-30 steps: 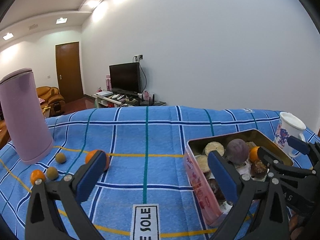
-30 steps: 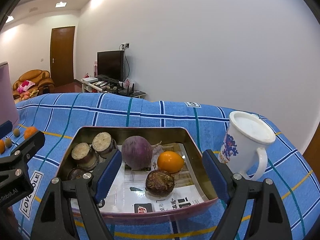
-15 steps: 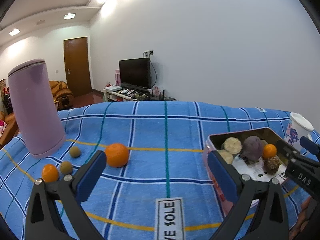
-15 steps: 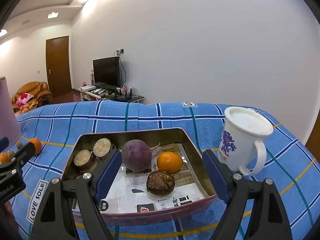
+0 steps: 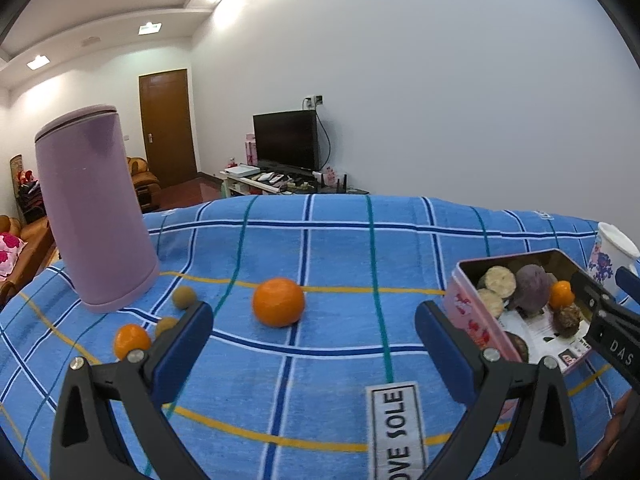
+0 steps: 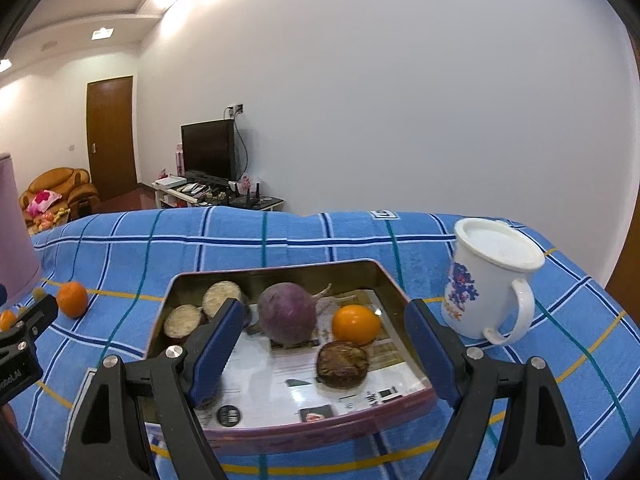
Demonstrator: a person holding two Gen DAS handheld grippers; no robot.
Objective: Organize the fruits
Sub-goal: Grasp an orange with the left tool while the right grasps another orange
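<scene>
A blue checked cloth [image 5: 328,248], soft and matt like towelling, covers the surface. The tin [image 6: 384,280] is shiny metal inside, with glossy printed paper [image 6: 280,376] lining its floor. The mug [image 6: 486,284] looks like glazed enamel or ceramic, hard to tell which. The lilac flask [image 5: 94,208] is smooth and matt. The tangerine [image 5: 278,302] has a finely dimpled, faintly shiny peel.

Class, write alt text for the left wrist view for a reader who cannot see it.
An open left gripper faces an orange on a blue checked cloth. A purple canister stands left with smaller fruits; a tin of produce sits right.
</scene>
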